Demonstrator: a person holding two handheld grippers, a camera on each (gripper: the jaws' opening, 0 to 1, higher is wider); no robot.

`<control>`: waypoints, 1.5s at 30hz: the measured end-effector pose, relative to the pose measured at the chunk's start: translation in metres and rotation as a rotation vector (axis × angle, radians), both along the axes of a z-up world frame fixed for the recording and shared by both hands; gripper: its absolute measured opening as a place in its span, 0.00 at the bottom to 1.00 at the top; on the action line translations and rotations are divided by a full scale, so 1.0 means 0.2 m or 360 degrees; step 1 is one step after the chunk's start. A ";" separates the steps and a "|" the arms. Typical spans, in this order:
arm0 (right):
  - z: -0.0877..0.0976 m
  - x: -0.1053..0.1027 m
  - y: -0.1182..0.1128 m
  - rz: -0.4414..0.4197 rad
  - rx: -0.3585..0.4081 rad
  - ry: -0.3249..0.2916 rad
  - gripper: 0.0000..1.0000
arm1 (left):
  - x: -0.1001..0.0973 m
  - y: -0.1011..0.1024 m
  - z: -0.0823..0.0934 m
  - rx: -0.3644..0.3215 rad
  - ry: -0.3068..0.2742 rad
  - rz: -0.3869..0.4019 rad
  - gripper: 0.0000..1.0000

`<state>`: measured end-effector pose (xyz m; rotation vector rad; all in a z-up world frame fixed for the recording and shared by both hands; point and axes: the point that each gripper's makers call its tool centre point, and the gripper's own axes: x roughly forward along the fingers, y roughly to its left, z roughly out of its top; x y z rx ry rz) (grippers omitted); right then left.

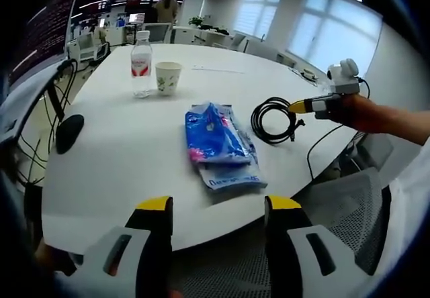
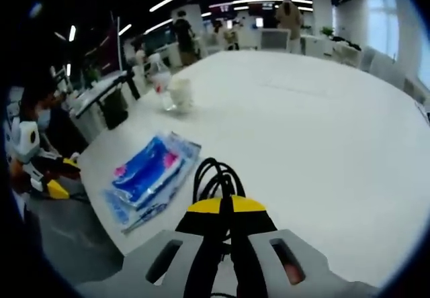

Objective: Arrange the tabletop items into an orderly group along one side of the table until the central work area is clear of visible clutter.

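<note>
White tabletop [image 1: 134, 157] is big and round-edged, items spread over its near half. Blue packet [image 1: 218, 143], the largest item, lies flat near the front edge, close to centre, so it has yet to be grouped to a side. Black cable [image 1: 272, 118], coiled, sits just right of the packet by the rim. The right gripper [image 2: 226, 207] has its fingers closed on the cable's near loop, likely to drag it toward the others. Water bottle [image 1: 140, 64] and paper cup [image 1: 168, 78] stand upright side by side further back, already a pair. The left gripper [image 1: 216, 207] hangs off the near edge, fingers spread, empty.

The left gripper view shows the bottle's red label and a black mouse-like thing [image 1: 69, 131] at the left rim; hard to tell exactly. The right gripper view shows the pinch on the cable up close, bottle and cup blurred.
</note>
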<state>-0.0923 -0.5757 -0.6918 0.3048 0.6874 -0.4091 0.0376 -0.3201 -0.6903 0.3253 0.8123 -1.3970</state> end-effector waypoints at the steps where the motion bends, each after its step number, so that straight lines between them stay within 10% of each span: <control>1: 0.00 0.00 -0.01 -0.0006 0.0000 -0.0002 0.00 | 0.00 0.00 0.00 -0.0001 0.0000 0.0001 0.55; 21: -0.03 0.07 -0.22 -0.0094 0.0027 0.0010 0.00 | -0.01 0.04 0.00 0.0015 0.0007 0.0041 0.54; 45: -0.30 -0.02 -0.39 -0.0236 0.0209 0.0115 0.00 | 0.03 0.06 -0.01 0.0059 0.0003 0.0133 0.54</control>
